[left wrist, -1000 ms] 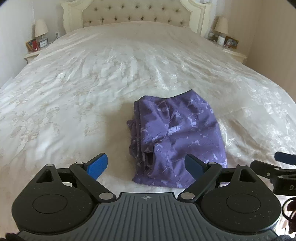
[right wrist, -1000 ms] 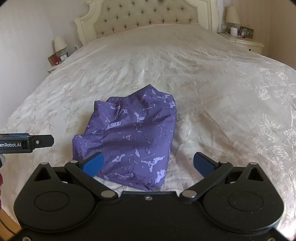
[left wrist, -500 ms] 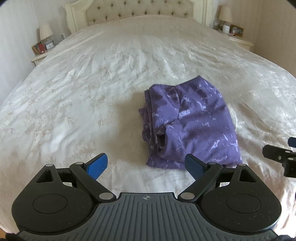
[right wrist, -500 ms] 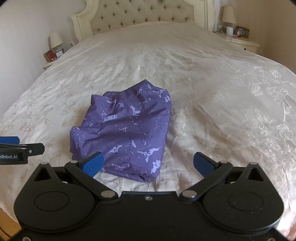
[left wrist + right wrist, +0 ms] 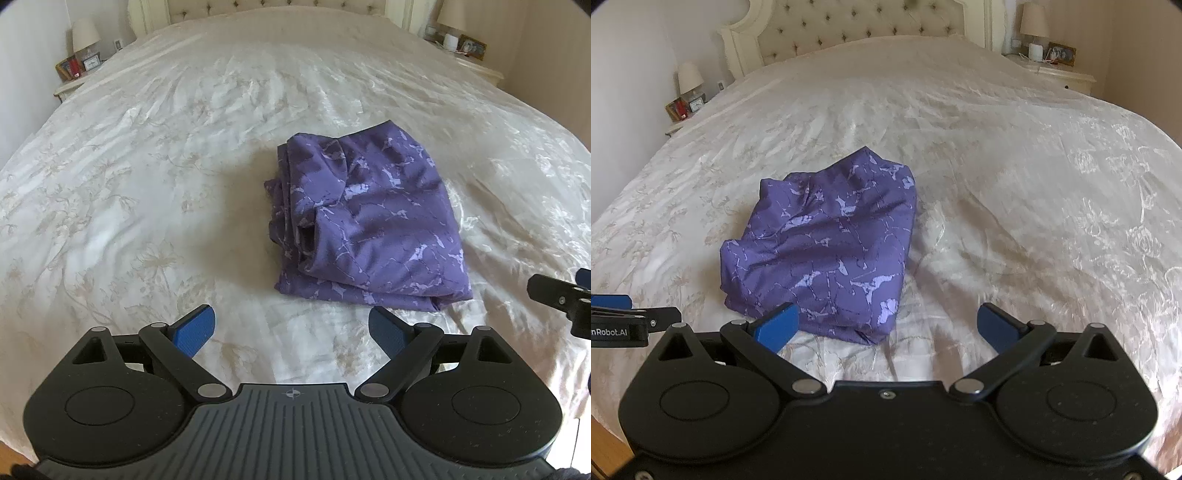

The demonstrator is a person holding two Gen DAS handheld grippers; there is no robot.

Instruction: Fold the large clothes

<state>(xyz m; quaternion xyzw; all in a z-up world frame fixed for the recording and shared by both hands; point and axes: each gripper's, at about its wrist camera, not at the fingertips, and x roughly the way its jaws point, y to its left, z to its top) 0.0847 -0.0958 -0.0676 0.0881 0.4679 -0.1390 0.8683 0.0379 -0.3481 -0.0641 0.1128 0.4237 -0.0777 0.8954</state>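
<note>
Bedspread [image 5: 155, 177] w/ folded purple garment [image 5: 373, 221]; both claws apart, empty.

We are in a home bedroom: a wide bed [image 5: 997, 155] under a cream flowered bedspread, a tufted headboard [image 5: 857, 26] at its far end, and on each side a nightstand [image 5: 1067, 75] with a small lamp [image 5: 690, 79] and framed photos [image 5: 676, 109].

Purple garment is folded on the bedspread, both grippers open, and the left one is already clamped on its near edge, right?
Not clamped. In the left wrist view the left gripper is open over bare bedspread, short of the purple garment. The right gripper is open too.
</note>
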